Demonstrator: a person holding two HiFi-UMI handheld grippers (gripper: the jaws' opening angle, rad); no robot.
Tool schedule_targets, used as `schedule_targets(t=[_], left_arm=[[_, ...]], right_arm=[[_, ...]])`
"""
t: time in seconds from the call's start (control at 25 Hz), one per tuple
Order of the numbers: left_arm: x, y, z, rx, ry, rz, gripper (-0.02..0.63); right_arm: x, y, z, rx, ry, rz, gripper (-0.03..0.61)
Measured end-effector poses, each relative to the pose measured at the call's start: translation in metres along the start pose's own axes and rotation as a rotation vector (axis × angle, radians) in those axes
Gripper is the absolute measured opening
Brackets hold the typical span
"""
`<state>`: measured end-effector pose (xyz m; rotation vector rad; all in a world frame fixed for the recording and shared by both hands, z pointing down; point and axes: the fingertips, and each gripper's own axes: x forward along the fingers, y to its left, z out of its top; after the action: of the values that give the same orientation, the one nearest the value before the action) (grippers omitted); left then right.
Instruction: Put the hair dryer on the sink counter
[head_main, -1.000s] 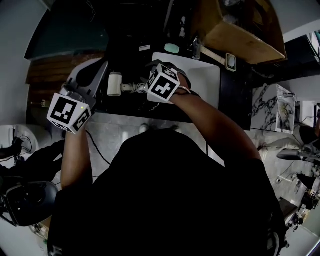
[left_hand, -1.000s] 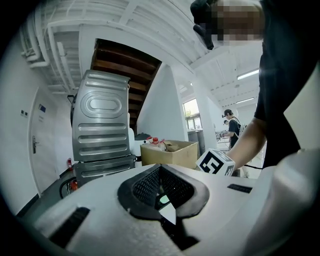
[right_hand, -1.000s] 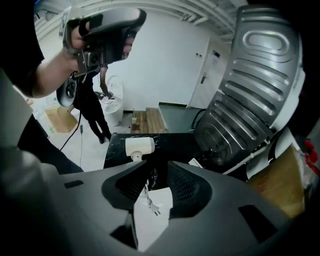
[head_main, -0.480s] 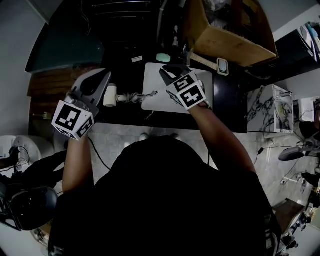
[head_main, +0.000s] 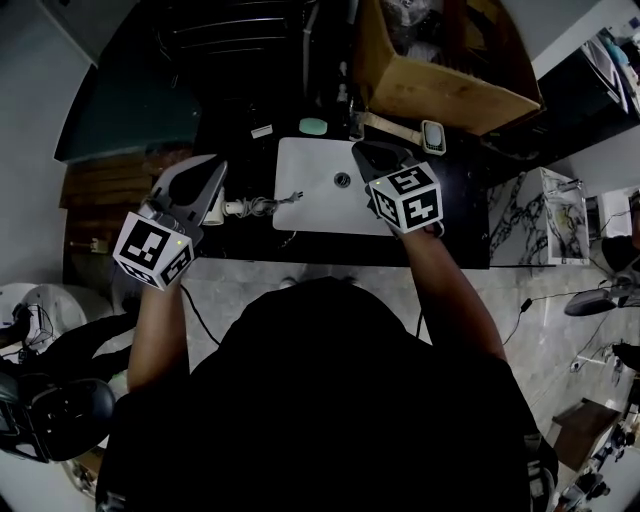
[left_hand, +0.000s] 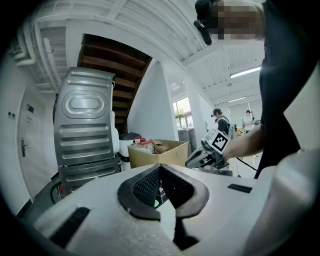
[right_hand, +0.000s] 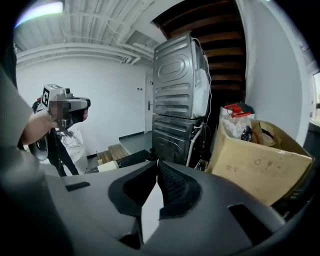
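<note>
The white hair dryer (head_main: 226, 208) lies on the black sink counter (head_main: 455, 215), left of the white basin (head_main: 320, 190), and its cord (head_main: 268, 204) trails onto the basin rim. My left gripper (head_main: 213, 166) hovers over the dryer's left end and hides part of it. Its jaws meet with nothing between them in the left gripper view (left_hand: 160, 166). My right gripper (head_main: 366, 150) is above the basin's right side, away from the dryer. Its jaws are closing and the tips touch, empty (right_hand: 157, 162). The dryer (right_hand: 107, 166) shows small in the right gripper view.
A cardboard box (head_main: 440, 60) stands behind the sink. A green soap (head_main: 313, 127) and a brush (head_main: 405, 124) lie at the basin's far rim. Stacked grey machines (right_hand: 180, 100) rise beyond the counter. A marbled cabinet (head_main: 540, 215) is at the right.
My right gripper has left the dryer's cord and swung right across the basin, its jaws going from open to shut. The left gripper has stayed by the dryer.
</note>
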<state>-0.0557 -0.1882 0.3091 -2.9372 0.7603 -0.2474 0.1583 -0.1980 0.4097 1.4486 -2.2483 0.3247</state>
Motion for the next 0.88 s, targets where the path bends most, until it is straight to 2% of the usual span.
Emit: schedule_targets(t=[0.44,0.88], left_arm=[[0.024,-0.026,0.011,0.005,0.009,-0.033,0.015],[0.04,-0.038,0.015,0.001,0.01,-0.04,0.015]], right_arm=[[-0.064,-0.064,-0.015,0.143,-0.072,-0.1,0.011],[-0.104,-0.11,-0.042,0.199,-0.091,-0.183,0.009]])
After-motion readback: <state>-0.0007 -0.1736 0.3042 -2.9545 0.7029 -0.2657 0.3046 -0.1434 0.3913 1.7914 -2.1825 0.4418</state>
